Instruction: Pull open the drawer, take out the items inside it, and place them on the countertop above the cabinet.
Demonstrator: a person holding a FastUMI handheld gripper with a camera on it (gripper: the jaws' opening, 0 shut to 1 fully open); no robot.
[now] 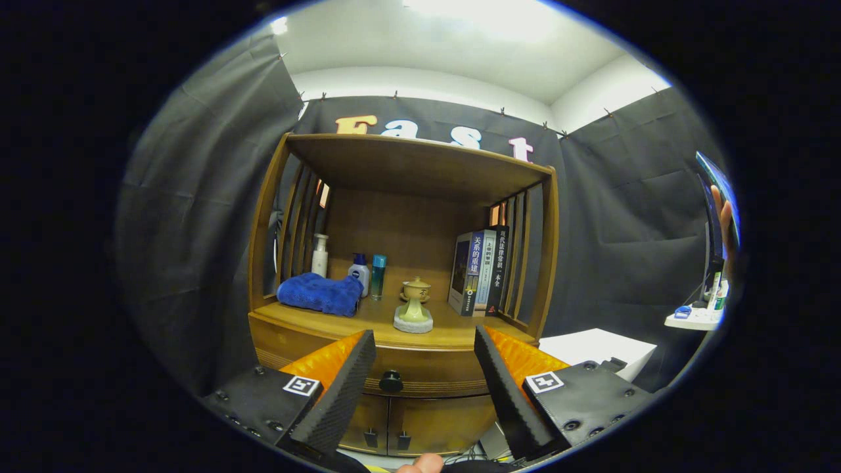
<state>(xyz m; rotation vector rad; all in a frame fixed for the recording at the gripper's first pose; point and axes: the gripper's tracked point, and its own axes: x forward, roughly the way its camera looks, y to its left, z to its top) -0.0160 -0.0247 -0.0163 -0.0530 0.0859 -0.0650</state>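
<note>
A wooden cabinet (401, 263) with a hutch stands ahead of me. Its drawer (420, 374) runs below the countertop (368, 322) and is closed, with a round black knob (391, 380) at its middle. My gripper (426, 341) is open, fingers spread wide, and the knob sits between them and a short way beyond, nearer the left finger. Nothing is held. What lies inside the drawer is hidden.
On the countertop rest a blue towel (320, 293), several bottles (359, 272), a small ceramic cup on a grey pad (414, 305) and three books (481, 270). Two small doors (394, 427) sit under the drawer. A white table (601, 345) stands to the right.
</note>
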